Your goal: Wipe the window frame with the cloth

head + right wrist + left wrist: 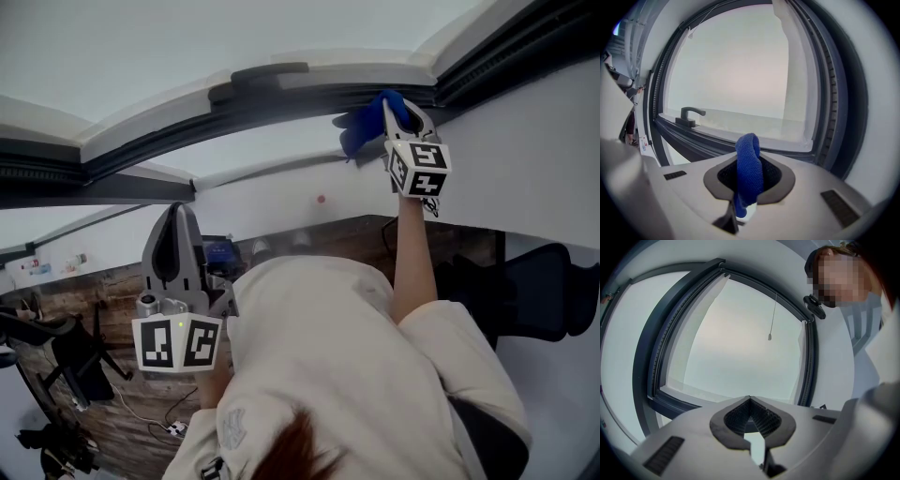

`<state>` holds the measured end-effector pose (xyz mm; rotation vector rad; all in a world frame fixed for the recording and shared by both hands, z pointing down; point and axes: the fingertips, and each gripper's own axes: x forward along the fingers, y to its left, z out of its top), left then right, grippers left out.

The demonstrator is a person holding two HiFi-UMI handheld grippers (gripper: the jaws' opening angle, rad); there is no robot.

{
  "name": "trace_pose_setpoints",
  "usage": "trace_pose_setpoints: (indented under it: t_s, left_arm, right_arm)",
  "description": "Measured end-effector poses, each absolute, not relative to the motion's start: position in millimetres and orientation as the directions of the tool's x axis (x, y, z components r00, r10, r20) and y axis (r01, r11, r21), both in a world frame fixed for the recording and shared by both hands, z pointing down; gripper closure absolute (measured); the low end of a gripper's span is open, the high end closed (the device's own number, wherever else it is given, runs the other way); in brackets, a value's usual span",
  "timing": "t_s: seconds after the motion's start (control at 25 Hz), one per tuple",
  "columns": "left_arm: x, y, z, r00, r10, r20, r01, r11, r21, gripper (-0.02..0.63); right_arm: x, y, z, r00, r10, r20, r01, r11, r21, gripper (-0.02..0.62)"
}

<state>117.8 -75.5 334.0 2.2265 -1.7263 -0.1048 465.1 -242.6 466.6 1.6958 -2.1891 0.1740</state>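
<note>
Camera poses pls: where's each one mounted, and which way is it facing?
Head view: on the person's head; sees the dark grey window frame, cream hooded top, raised right tongs, lower left tongs.
Left gripper view: rides the left tongs, facing the glass pane; tips together, empty; hooded top at right.
Right gripper view: rides the right tongs, facing a frame rail with a dark lever handle; tongs clamp the blue knitted cloth.
Shared: all three show the frame; head and right gripper views share the cloth.

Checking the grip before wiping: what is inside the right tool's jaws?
A folded blue cloth is clamped in the right tool. The cloth itself covers where the pads press it.
</note>
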Motion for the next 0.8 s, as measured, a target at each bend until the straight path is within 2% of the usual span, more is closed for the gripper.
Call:
trace_pose_setpoints:
  t_s: [0.36, 0.68, 0.8]
  left_arm:
    - [135.4, -76.9, 338.1, 0.264, -0.955, 0.138, -0.928, -0.212, 0.306, 0.601]
    - [146.9, -81.4, 340.2, 0.267, -0.953, 0.146, -0.928, -0.213, 0.305, 0.601]
    - [150.1, -82.8, 340.5, 0.272, -0.951, 0.148, -0.928, -0.218, 0.303, 0.601]
  right_arm:
    - [469.3, -242.0, 465.0, -0.311, -0.877, 0.365, -0.890, 0.403, 0.211, 0.541]
    - [539.5, -250.0, 464.1, -0.136, -0.916, 0.378, -0.957, 0.221, 0.190, 0.541]
    - [551.3, -250.6, 463.4, -0.116, -0.919, 0.378, -0.969, 0.188, 0.160, 0.541]
